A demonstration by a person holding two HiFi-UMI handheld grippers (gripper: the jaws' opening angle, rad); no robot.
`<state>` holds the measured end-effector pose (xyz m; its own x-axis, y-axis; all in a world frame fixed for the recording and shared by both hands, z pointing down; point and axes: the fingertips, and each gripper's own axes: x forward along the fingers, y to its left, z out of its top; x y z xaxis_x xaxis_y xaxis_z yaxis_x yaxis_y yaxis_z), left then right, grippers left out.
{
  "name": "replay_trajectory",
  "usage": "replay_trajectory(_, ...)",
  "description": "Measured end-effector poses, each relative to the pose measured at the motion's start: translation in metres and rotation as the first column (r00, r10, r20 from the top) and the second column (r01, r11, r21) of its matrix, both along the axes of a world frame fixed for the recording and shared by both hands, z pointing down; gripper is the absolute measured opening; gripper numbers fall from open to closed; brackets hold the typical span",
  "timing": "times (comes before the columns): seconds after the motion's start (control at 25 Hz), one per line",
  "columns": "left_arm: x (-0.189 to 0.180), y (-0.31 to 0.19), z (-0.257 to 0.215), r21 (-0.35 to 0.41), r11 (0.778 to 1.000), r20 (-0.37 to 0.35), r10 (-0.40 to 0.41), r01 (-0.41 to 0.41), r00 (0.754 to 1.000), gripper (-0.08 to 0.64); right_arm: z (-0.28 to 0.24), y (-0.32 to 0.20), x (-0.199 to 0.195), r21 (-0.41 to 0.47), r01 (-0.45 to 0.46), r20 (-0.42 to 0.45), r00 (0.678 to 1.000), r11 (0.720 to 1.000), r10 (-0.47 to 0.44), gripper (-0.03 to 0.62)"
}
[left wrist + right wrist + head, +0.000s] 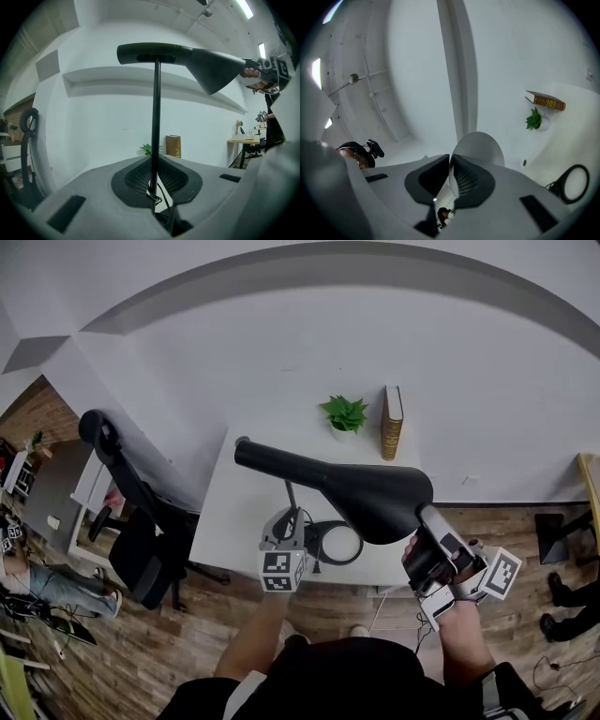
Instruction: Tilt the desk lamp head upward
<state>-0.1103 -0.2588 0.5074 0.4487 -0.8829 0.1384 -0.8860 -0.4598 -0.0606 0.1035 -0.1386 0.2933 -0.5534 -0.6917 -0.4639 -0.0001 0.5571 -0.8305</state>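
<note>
Lamp head (356, 488) lies level, wide end in right tool (424, 521).

- black desk lamp head (347, 486): a long slim neck widening into a cone shade at its near right end, lying nearly level.
- thin black stem (156, 122) stands upright beneath it; ring base (339, 543) rests on the white desk (234, 521).

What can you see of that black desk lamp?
The desk lamp is matte black, plastic or metal by the look. Its long head lies roughly level and widens from a narrow tail to a shade with a pale inside. A thin upright pole carries it above a ring base on the white table. The left hand-held gripper clamps the pole; the right hand-held gripper pinches the shade's rim.
</note>
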Motion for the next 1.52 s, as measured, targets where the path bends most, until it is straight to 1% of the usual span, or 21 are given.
replay_trajectory(0.2,-0.001,-0.001,0.000,-0.002,1.000,0.007,-0.021,0.021,1.000,0.037,-0.028,-0.001,-0.004,0.021,0.011,0.018,1.000,1.000,-0.011,0.032)
replay_trajectory(0.4,-0.001,-0.001,0.001,-0.005,1.000,0.016,-0.029,0.029,0.999,0.037,-0.054,-0.004,-0.009,0.034,0.013,0.001,1.000,0.999,-0.013,0.037)
replay_trajectory(0.6,-0.001,0.001,0.001,-0.003,0.999,0.026,-0.048,0.048,0.998,0.037,-0.076,-0.006,-0.016,0.049,0.031,0.015,0.999,0.998,-0.032,0.041)
replay_trajectory(0.76,-0.002,-0.001,-0.001,0.010,0.998,0.046,-0.063,0.062,0.997,0.035,-0.093,-0.011,-0.023,0.060,0.045,0.024,0.999,0.997,-0.046,0.043)
replay_trajectory(0.96,-0.002,-0.008,0.002,0.005,0.997,0.065,-0.082,0.082,0.995,0.035,-0.112,-0.025,-0.033,0.078,0.058,0.038,0.997,0.995,-0.061,0.043)
replay_trajectory(1.08,-0.002,-0.004,0.002,0.009,0.996,0.070,-0.085,0.085,0.994,0.035,-0.121,-0.024,-0.037,0.084,0.060,0.050,0.997,0.995,-0.064,0.044)
replay_trajectory(1.28,0.001,0.000,0.000,0.032,0.996,0.106,-0.085,0.082,0.991,0.035,-0.128,-0.024,-0.040,0.088,0.053,0.068,0.996,0.995,-0.059,0.046)
replay_trajectory(1.44,0.001,0.001,0.000,0.034,0.996,0.101,-0.083,0.080,0.991,0.035,-0.127,-0.023,-0.038,0.095,0.047,0.075,0.996,0.994,-0.054,0.048)
replay_trajectory(1.52,-0.001,0.000,0.003,0.029,0.996,0.085,-0.084,0.081,0.993,0.035,-0.128,-0.023,-0.038,0.100,0.046,0.068,0.996,0.994,-0.053,0.049)
